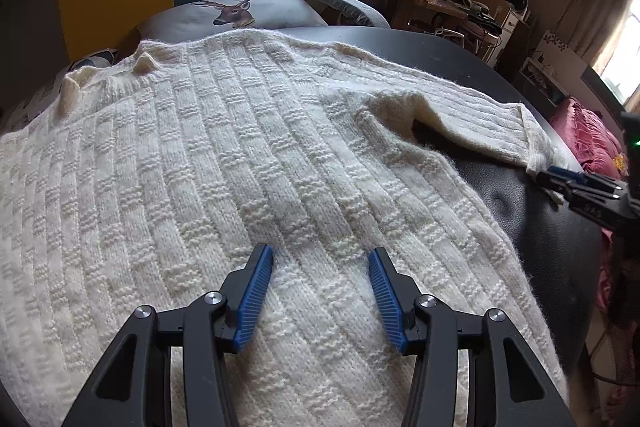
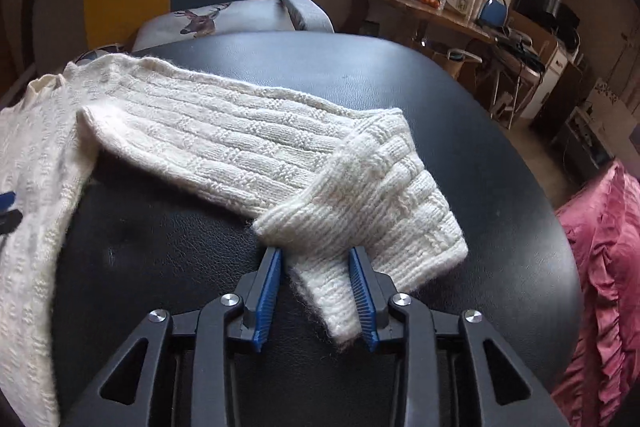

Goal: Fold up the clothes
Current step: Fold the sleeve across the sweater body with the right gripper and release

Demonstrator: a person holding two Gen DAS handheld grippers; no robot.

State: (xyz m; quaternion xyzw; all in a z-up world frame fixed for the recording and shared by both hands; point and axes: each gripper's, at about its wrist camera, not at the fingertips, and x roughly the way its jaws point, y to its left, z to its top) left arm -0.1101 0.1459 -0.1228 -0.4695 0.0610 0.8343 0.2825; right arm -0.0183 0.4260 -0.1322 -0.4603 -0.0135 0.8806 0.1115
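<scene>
sweater (image 1: 240, 155): flat on black table (image 2: 400, 75), body under my L gripper (image 1: 320, 255), jaws apart, empty.
R gripper (image 2: 316, 259): released, cuff (image 2: 340, 291) loose between pads.
risk: sleeve (image 2: 224, 143) at 12 o'clock may unfold; cuff fuzz could snag a pad.

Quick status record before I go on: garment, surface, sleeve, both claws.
garment: cream chunky-knit sweater, spread flat
surface: black leather-look table
sleeve: right-hand sleeve stretched sideways, its cuff doubled back
left claw: open, hovering over sweater body, gripping nothing
right claw: open, cuff end lying between its blue pads, not pinched
</scene>
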